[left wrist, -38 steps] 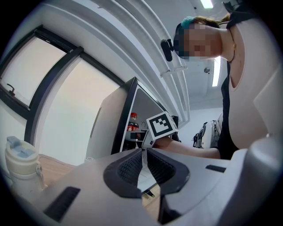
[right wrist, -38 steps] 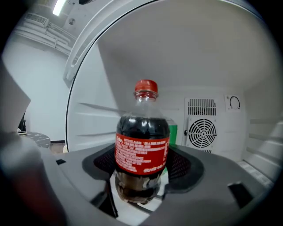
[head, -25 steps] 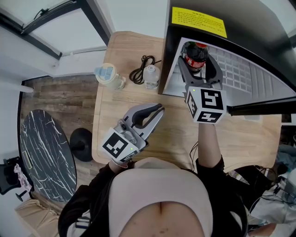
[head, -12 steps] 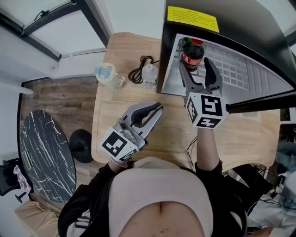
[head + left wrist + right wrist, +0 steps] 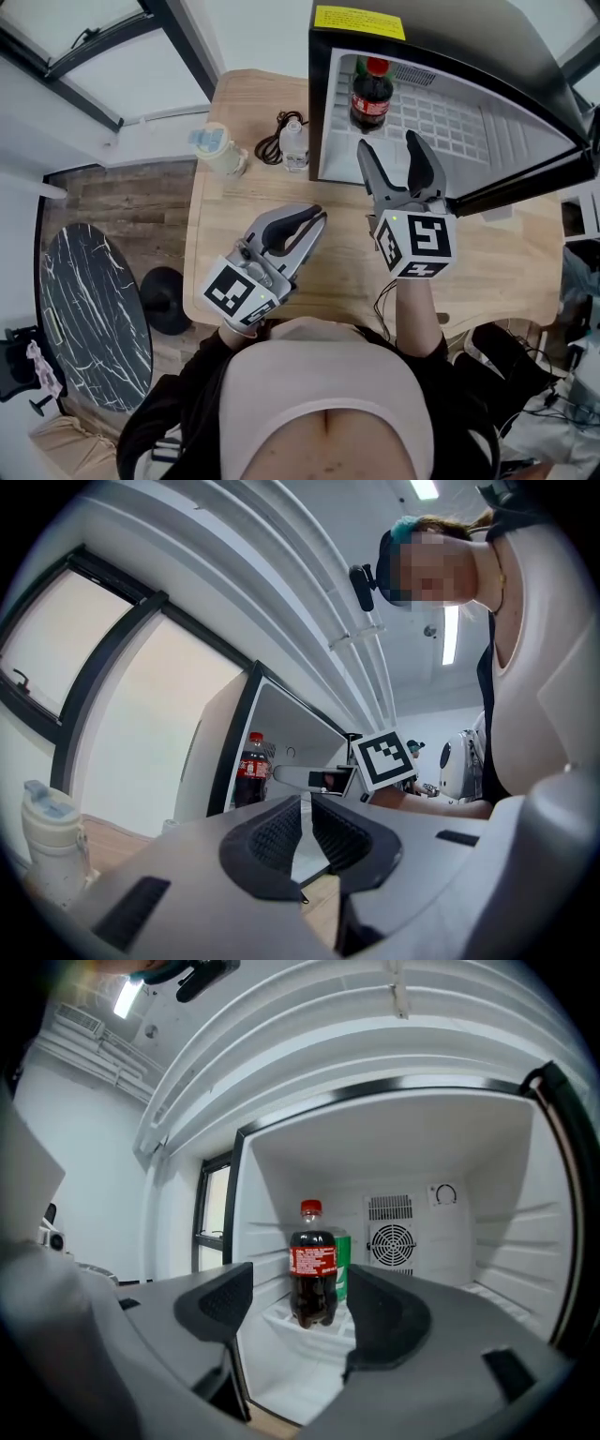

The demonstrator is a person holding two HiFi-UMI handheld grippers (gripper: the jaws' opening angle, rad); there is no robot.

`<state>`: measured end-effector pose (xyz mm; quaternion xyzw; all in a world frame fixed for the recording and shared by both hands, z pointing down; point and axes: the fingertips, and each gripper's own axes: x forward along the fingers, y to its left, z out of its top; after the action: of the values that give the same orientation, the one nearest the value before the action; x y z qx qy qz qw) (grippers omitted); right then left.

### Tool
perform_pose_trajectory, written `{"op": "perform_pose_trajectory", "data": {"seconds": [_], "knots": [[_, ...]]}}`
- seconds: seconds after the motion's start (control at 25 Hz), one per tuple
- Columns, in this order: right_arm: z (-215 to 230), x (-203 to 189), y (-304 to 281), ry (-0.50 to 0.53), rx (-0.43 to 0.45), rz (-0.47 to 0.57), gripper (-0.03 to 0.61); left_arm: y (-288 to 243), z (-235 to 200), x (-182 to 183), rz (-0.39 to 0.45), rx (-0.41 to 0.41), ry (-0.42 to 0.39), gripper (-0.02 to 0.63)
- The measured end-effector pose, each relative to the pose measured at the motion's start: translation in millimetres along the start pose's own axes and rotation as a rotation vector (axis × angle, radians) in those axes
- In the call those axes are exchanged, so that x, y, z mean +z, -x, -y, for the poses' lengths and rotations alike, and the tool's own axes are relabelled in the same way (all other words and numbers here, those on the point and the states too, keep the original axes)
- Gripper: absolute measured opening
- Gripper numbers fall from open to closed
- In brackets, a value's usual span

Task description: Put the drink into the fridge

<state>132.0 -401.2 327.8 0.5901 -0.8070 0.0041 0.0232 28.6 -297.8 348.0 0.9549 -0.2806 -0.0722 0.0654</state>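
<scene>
The drink stands upright inside the fridge, with its long axis vertical and its red cap on top. It is on the white floor of the fridge, toward the back and close to the left wall as seen from the opening. Its red label faces out toward the opening. A green can stands just behind it, nearly touching.

The right gripper is at the fridge's opening and points inward. Its jaws are spread wide and hold nothing, and the drink is well apart from their tips, deeper inside the fridge. The left gripper hangs over the wooden surface in front of the fridge. Its jaws are drawn together to a thin slit, with nothing between them.

The right gripper view alone shows the fridge's back wall, with a round fan grille and a dial. It also shows the can as more than a sliver of green. The head view alone shows the yellow label on the fridge's top. To the left of the fridge on the surface, it shows a small clear bottle, a coiled black cable and a pale lidded cup. The left gripper view shows the drink side-on through the opening, with the right gripper's marker cube beside it.
</scene>
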Motion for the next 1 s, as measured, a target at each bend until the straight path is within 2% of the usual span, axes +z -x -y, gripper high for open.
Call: {"op": "perform_pose_trajectory", "data": {"seconds": [0.28, 0.56, 0.68, 0.88, 1.0], "knots": [[-10.9, 13.5, 55.8, -0.054, 0.01, 0.043, 0.327, 6.5, 25.6, 8.0, 0.018, -0.008, -0.022, 0.04], [-29.0, 6.0, 105.0, -0.056, 0.036, 0.034, 0.321, 16.5, 59.4, 13.0, 0.033, -0.016, -0.042, 0.04], [-35.9, 1.2, 123.8, -0.039, 0.041, 0.032, 0.299, 21.7, 75.0, 12.5, 0.04, -0.015, -0.049, 0.04], [-42.5, -4.9, 153.6, -0.046, 0.055, 0.041, 0.192, 29.2, 97.4, 9.6, 0.042, -0.007, -0.053, 0.04], [-48.5, -8.7, 170.8, -0.071, 0.076, 0.046, 0.098, 34.5, 110.4, 9.4, 0.047, -0.003, -0.057, 0.04]]}}
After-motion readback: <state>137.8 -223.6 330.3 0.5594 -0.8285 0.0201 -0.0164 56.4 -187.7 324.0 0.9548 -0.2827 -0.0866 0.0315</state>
